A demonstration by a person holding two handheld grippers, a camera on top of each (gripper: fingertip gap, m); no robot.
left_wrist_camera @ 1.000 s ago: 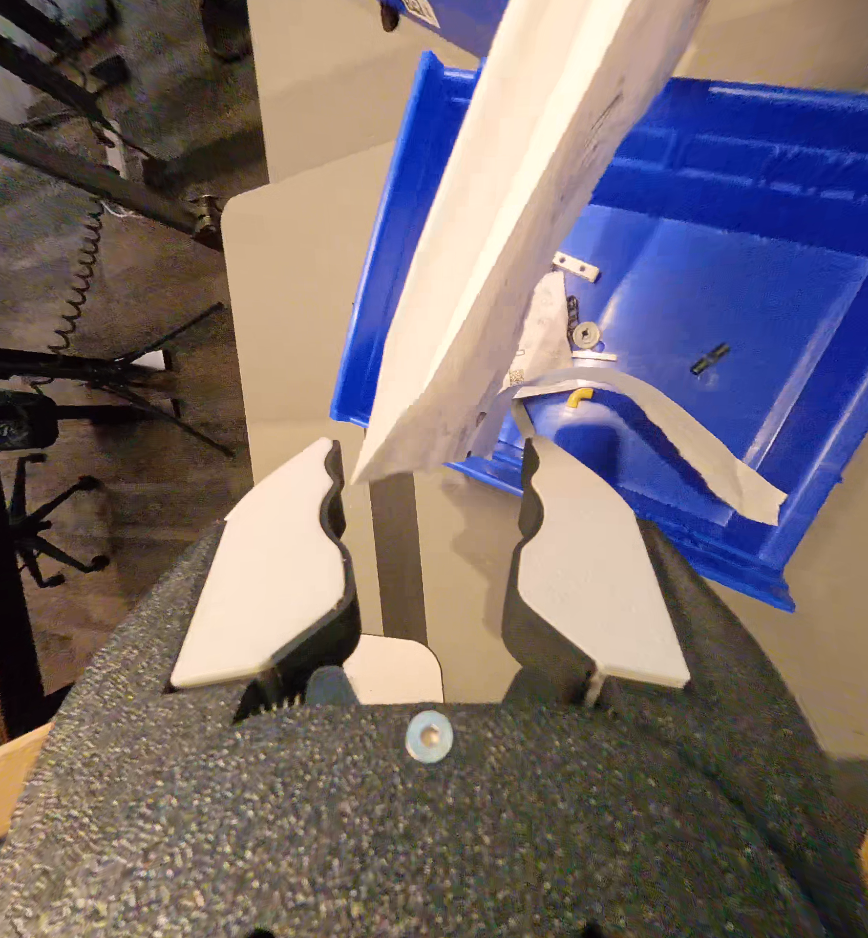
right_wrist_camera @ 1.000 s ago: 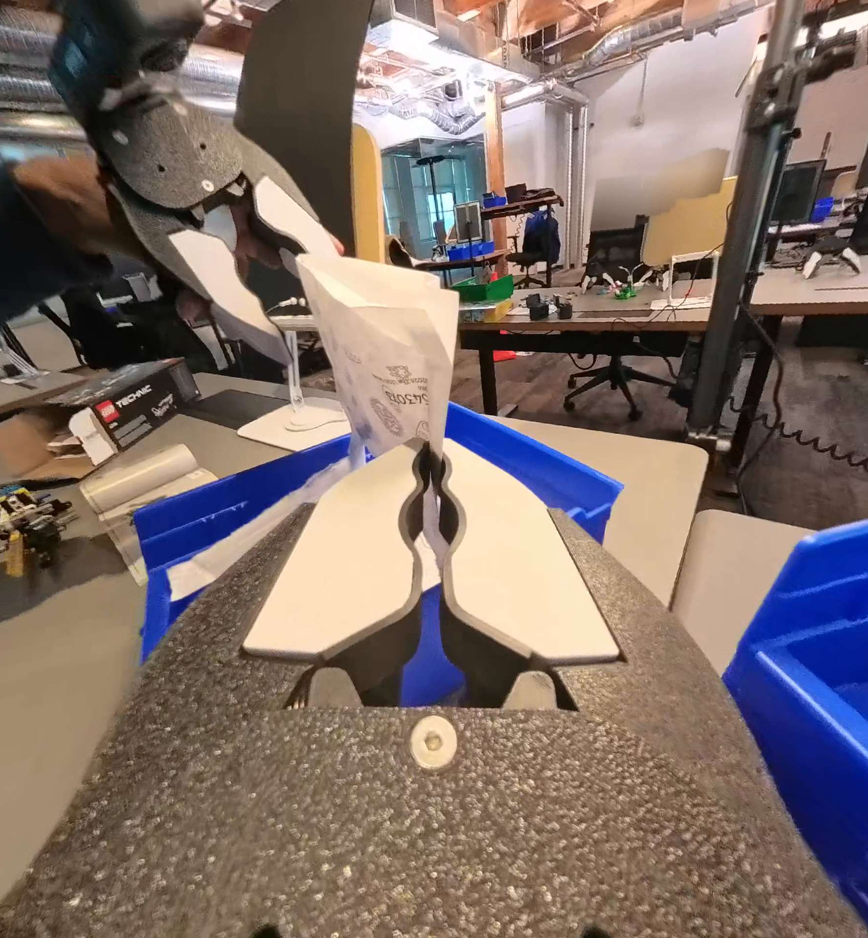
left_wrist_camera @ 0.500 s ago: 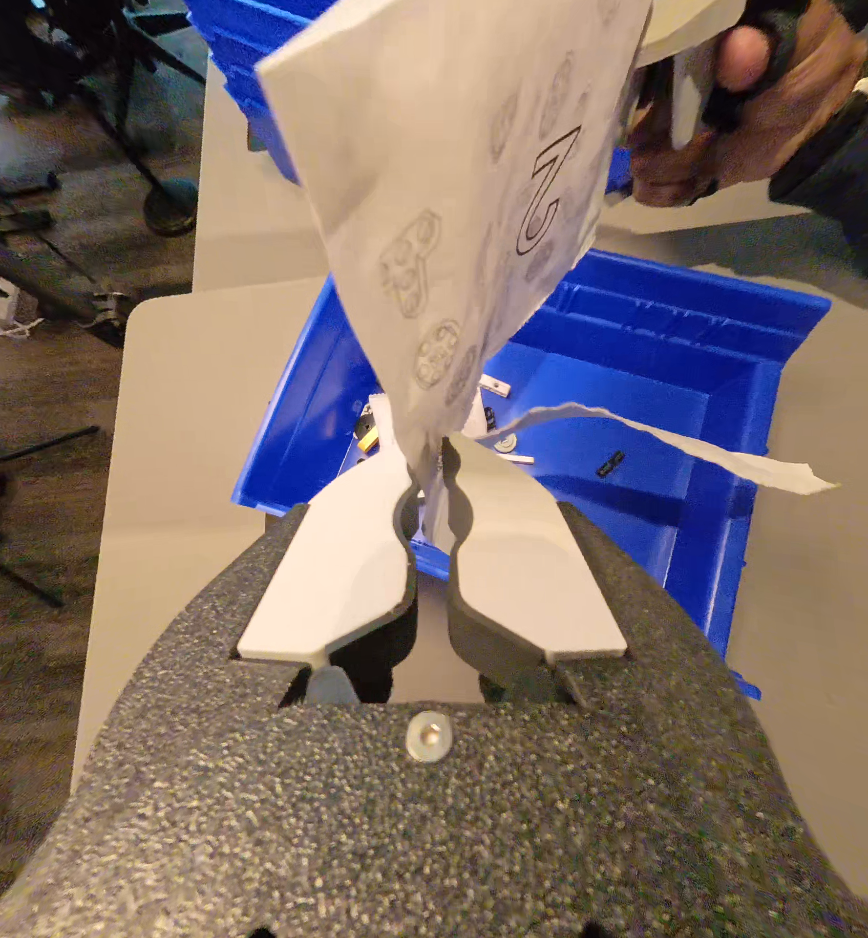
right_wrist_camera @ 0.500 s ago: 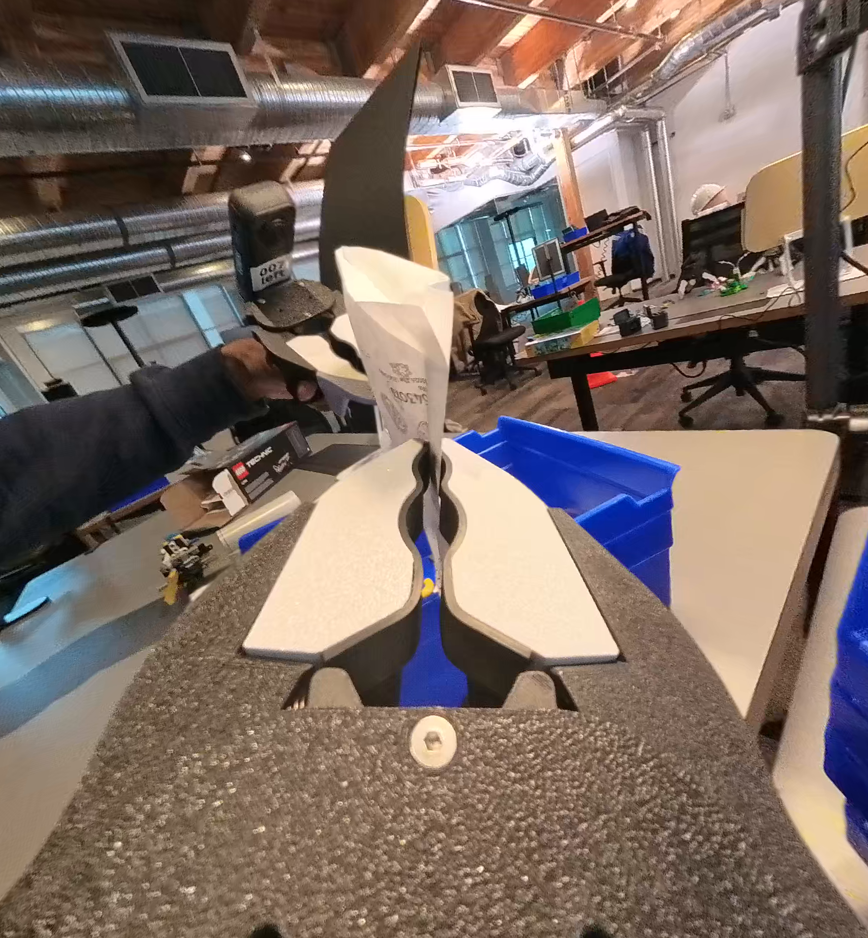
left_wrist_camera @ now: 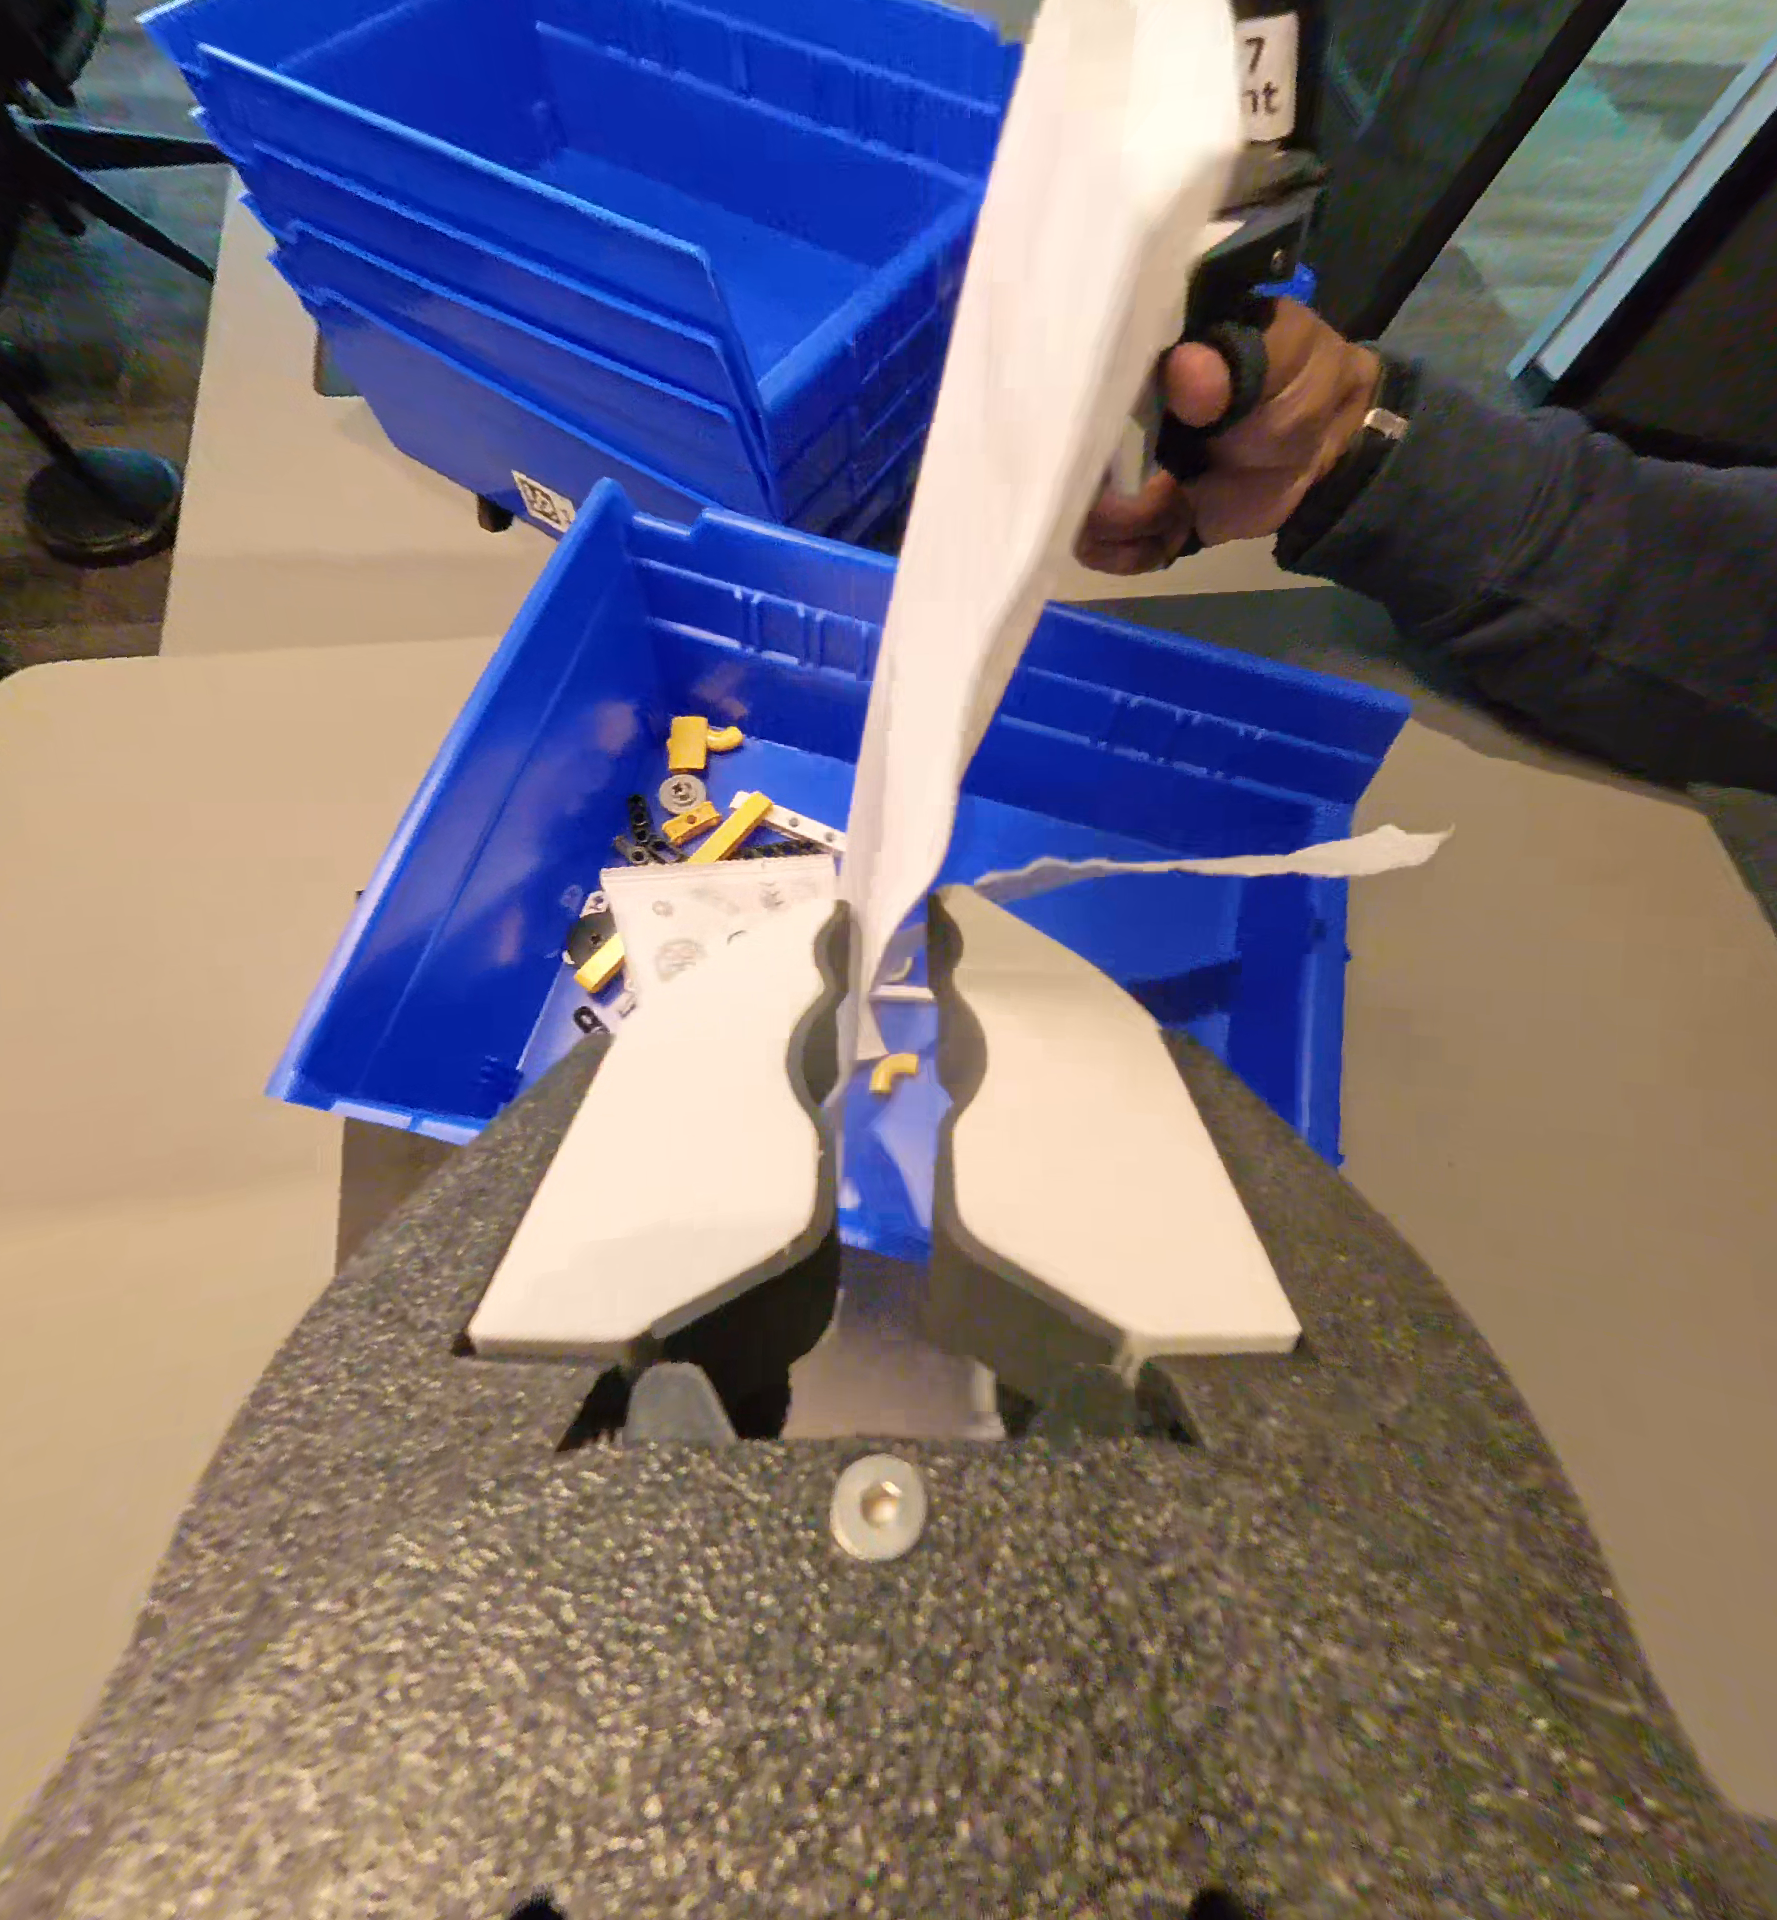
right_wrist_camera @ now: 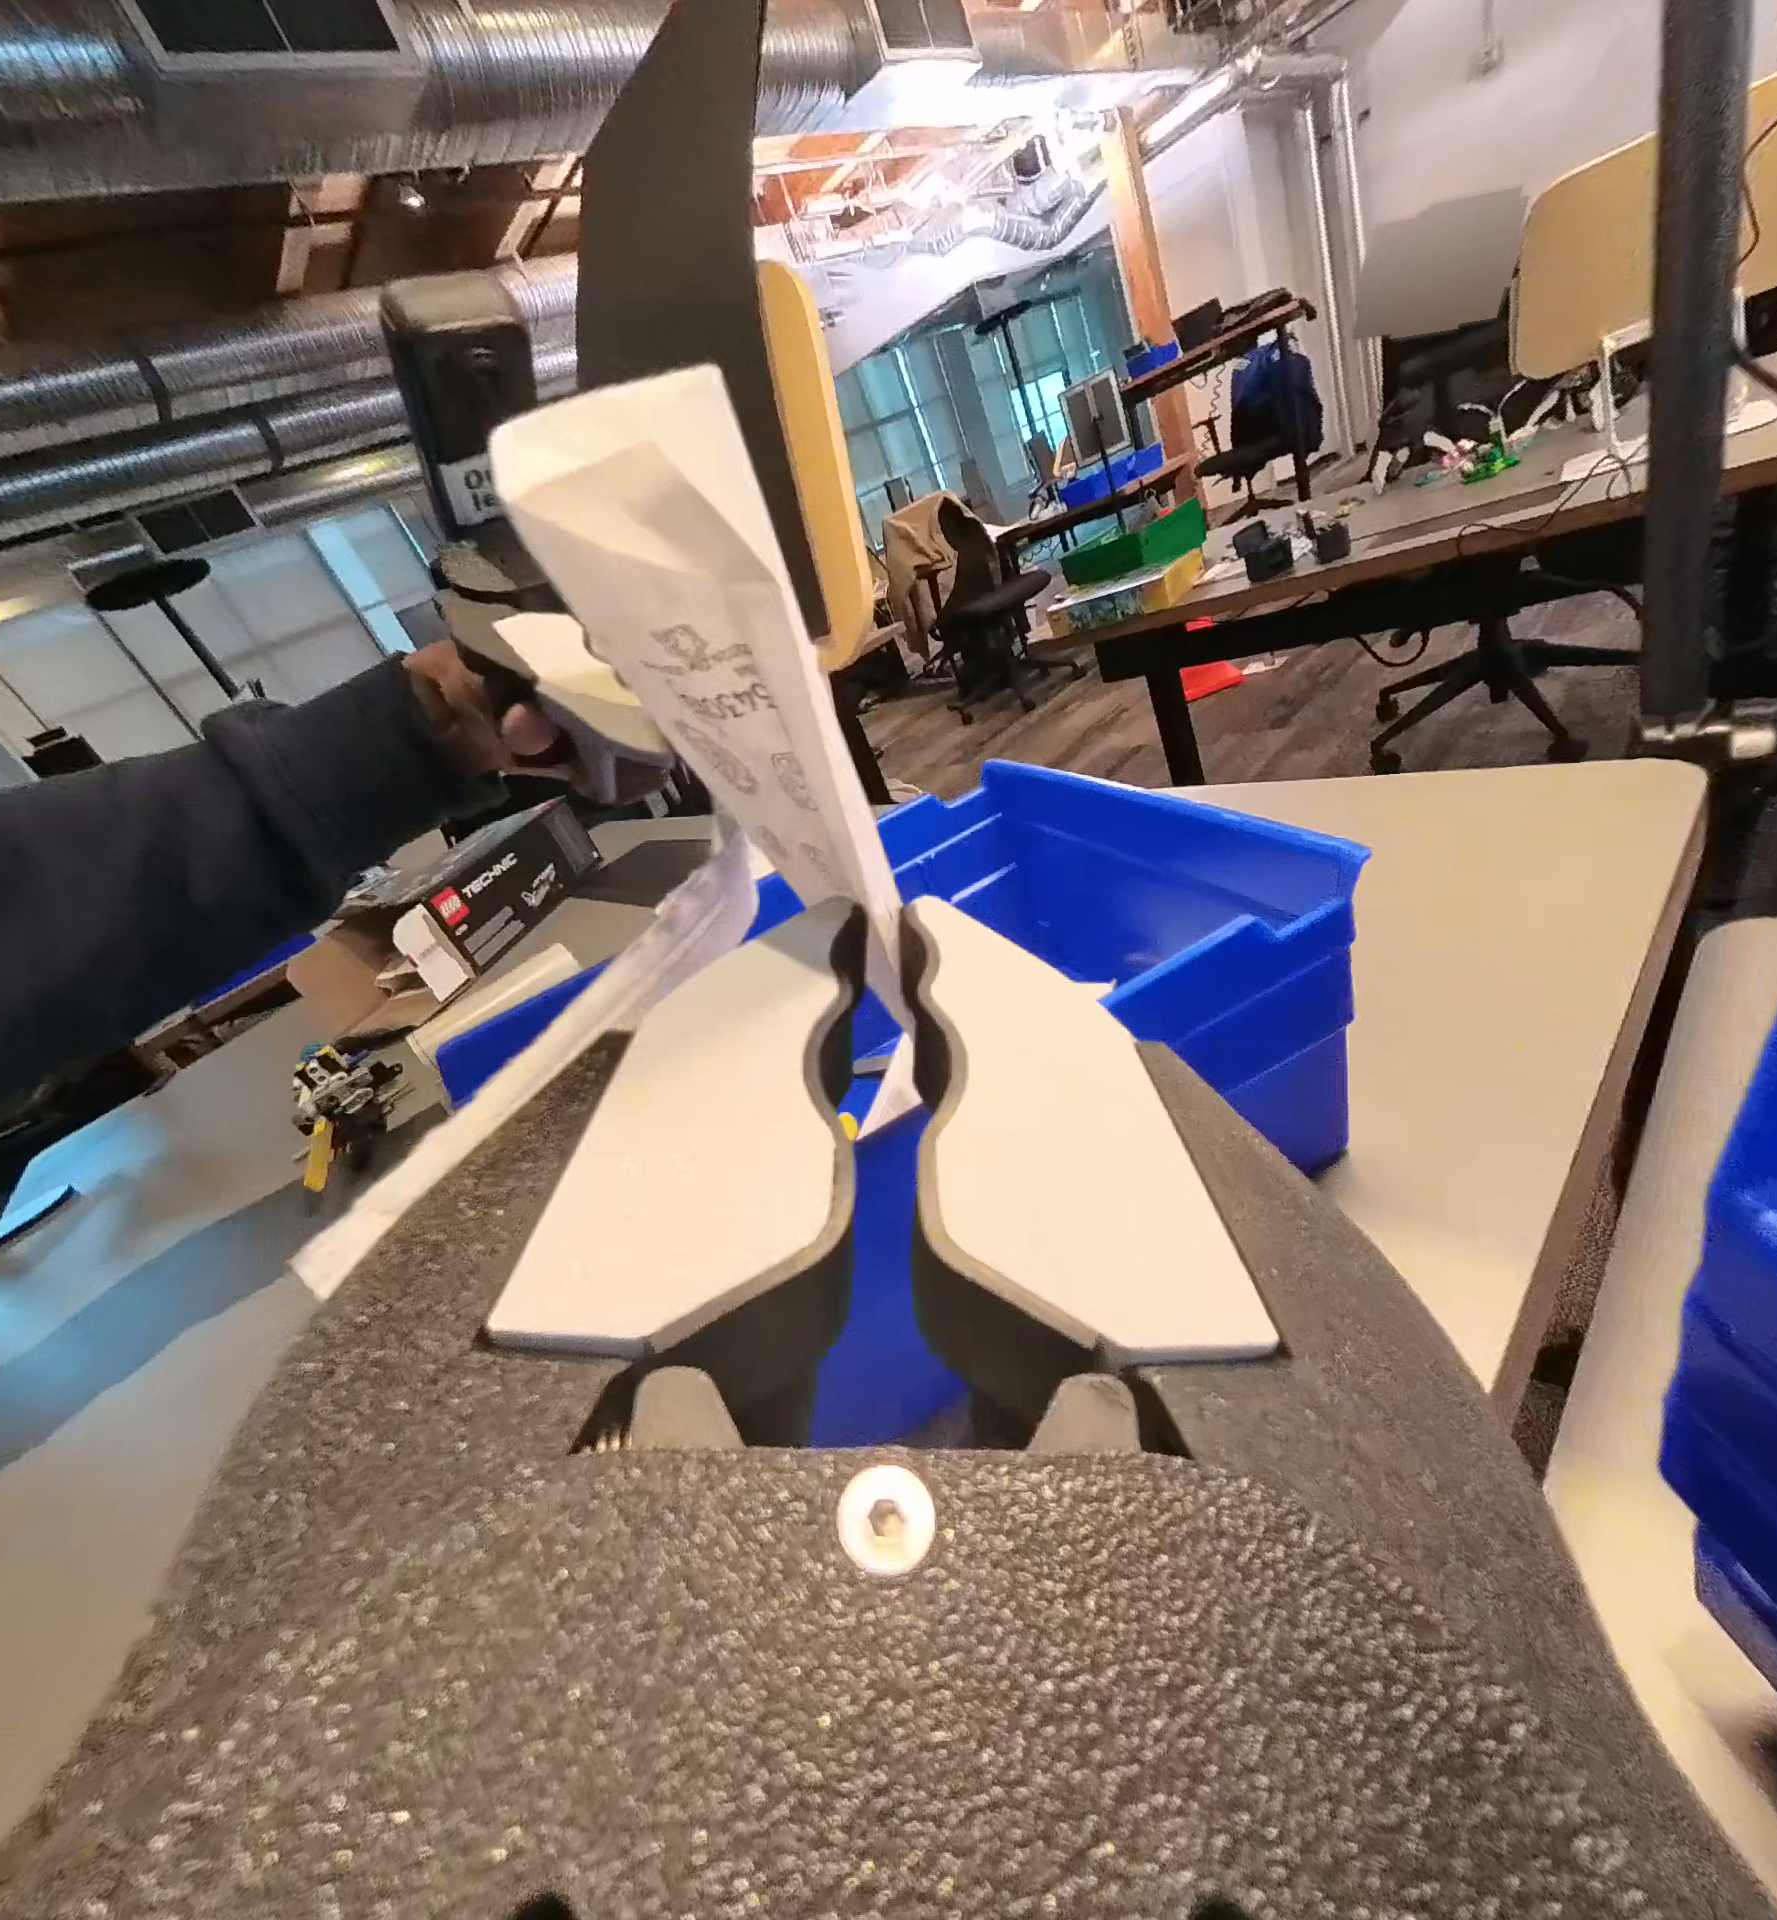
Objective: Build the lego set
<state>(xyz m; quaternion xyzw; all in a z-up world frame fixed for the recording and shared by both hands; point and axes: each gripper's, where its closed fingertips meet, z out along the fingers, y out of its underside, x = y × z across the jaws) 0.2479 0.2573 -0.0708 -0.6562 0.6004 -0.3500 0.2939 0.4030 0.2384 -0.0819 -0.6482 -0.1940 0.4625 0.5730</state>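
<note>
The paper bag (left_wrist_camera: 1050, 364) is stretched between the two grippers above the open blue bin (left_wrist_camera: 510, 831), and the coming move turns on that line. In the left wrist view the left gripper (left_wrist_camera: 889, 920) has its fingers clenched on one narrow end of the bag at frame centre. From there the bag's long axis climbs to the upper right, towards the hand (left_wrist_camera: 1248, 436) carrying the other tool. The right wrist view shows the mirror of it: the right gripper (right_wrist_camera: 879, 920) is pinched onto the bag (right_wrist_camera: 676, 582) at centre frame, and the paper slants away to the upper left. A torn strip (left_wrist_camera: 1227, 862) trails off to the right, just beside the left fingertips, so the ripped mouth seems to sit at that end, directly over the bin. Loose lego pieces (left_wrist_camera: 692, 821) already lie on the bin floor left of centre, with a printed white packet (left_wrist_camera: 718, 914) beside them. The bag looks largely emptied. Any further tipping should keep the left end low and inside the bin walls. A stack of blue bins (left_wrist_camera: 551, 208) stands behind, upper left.
</note>
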